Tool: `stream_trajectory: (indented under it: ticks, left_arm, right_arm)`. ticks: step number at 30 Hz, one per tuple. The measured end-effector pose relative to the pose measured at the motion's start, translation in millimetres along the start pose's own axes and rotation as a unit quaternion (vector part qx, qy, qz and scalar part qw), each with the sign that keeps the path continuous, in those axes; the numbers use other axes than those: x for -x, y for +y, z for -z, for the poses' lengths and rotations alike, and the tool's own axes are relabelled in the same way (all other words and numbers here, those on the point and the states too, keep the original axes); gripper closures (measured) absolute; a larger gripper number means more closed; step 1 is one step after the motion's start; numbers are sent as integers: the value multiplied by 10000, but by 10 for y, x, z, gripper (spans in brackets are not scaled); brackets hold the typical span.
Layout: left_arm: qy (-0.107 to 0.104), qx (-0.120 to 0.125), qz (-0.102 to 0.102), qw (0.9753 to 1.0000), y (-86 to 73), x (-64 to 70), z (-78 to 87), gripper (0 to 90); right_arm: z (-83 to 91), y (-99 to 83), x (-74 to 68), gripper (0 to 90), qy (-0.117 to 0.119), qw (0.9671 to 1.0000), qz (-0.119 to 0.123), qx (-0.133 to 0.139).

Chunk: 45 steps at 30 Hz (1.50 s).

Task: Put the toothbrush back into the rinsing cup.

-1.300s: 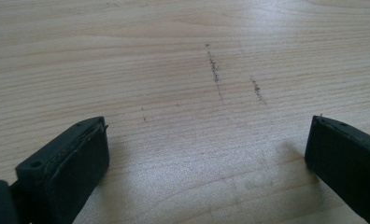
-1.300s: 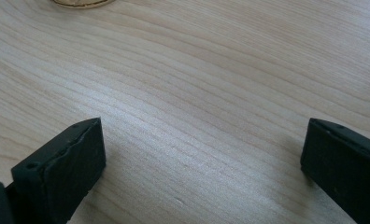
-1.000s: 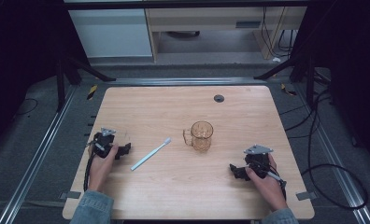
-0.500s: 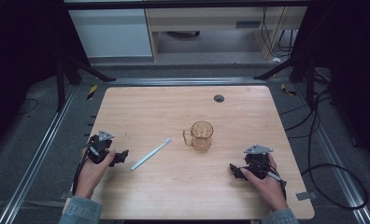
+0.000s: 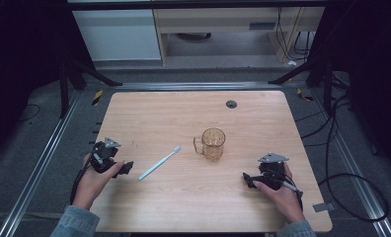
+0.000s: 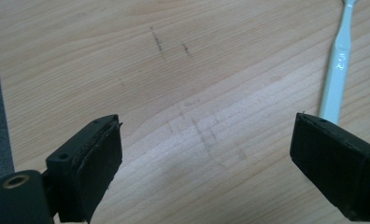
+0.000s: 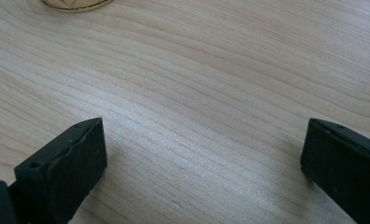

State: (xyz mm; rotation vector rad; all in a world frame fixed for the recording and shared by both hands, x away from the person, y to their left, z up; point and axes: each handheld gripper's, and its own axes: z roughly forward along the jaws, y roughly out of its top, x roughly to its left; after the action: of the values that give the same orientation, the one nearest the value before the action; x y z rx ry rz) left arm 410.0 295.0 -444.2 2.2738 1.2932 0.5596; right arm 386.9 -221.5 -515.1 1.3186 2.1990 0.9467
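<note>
— Bench (image 5: 149,108): what lies on it?

— Item one, toothbrush (image 5: 159,163), pale blue-white, flat on the wood left of centre, set on a slant with its head toward the far right and its handle end toward the near left. Item two, mug (image 5: 213,143), clear amber glass, upright at about the centre, handle on its left side, just right of the toothbrush head and apart from it. Item three, a small dark round fitting (image 5: 231,103) set in the bench top toward the far edge.

— Left tool?

— Left tool (image 5: 123,168), black, held in the person's left hand (image 5: 92,180) at the near left of the bench, low over the wood, tips pointing right. Jaws wide apart, nothing between them. In the left gripper view the toothbrush (image 6: 336,70) runs up the right side, its handle end just beyond the right jaw; whether they touch cannot be told. Faint dark scuffs mark the wood ahead.

— Right tool?

— Right tool (image 5: 248,177), black, grey three-cornered plate on top, held in the right hand (image 5: 282,192) at the near right, tips pointing left. Jaws wide apart, bare wood between them. In the right gripper view the base of the mug (image 7: 75,3) sits at the top left edge, well apart from the jaws.

— Surroundings?

— Grey floor, metal rails either side, cables (image 5: 346,163) at the right.
</note>
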Motion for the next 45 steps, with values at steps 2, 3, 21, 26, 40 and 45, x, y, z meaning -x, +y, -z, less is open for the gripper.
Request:
stream_trajectory:
  ticks: [2, 3, 21, 26, 40, 45]
  left_arm:
    - [-61, -82, -104, 9999, 39, 31, -13, 87]
    - [-97, -110, -136, 9998, 59, 45, -16, 87]
    - [-367, -502, -716, 9955, 329, 241, -40, 155]
    - [-463, -642, -885, 9929, 414, 295, -53, 213]
    - [-789, -1139, -1321, 9815, 770, 511, -159, 440]
    - [-920, -1447, -1487, 9739, 869, 595, -260, 480]
  right_arm:
    - [0, 0, 1, 7, -2, 10000, 2, 2]
    - [0, 0, 0, 7, -3, 10000, 2, 1]
    - [0, 0, 0, 7, -2, 10000, -3, 0]
    - [0, 0, 1, 7, 0, 10000, -4, 0]
    - [0, 0, 1, 7, -1, 10000, -1, -1]
    - [1, -1, 3, 8, -1, 10000, 8, 0]
